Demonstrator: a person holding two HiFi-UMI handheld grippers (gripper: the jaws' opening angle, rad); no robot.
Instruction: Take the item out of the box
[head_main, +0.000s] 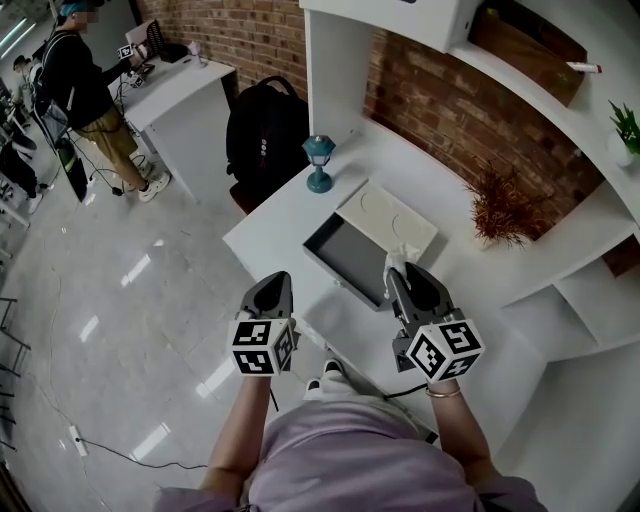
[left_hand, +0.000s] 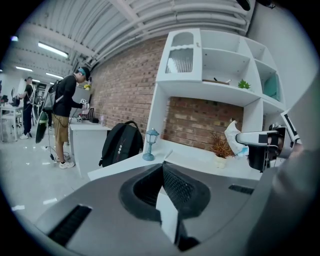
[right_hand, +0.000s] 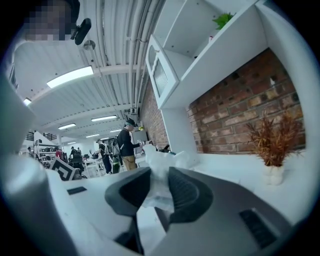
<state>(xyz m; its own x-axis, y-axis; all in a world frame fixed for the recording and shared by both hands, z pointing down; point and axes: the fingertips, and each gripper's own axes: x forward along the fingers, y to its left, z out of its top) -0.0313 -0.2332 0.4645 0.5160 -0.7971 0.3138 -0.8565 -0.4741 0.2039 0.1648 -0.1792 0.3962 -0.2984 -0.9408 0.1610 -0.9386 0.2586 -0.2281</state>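
The open grey box (head_main: 348, 256) lies on the white desk (head_main: 275, 215), with its white lid (head_main: 392, 215) leaning back behind it. My right gripper (head_main: 397, 272) hovers over the box's right end, shut on a crumpled white plastic-wrapped item (head_main: 398, 258). In the right gripper view the item (right_hand: 159, 165) is pinched between the jaws of the right gripper (right_hand: 159, 175) and sticks up above them. The left gripper view shows that item (left_hand: 233, 138) in the air at the right. My left gripper (head_main: 277, 281), (left_hand: 163, 167) hangs in front of the desk edge, shut and empty.
A blue lantern (head_main: 319, 161) stands behind the box. A dried plant in a white pot (head_main: 499, 209) is at the right against the brick wall. A black backpack (head_main: 265, 130) leans beside the desk. A person (head_main: 84, 88) stands at a far desk. Shelves rise at the right.
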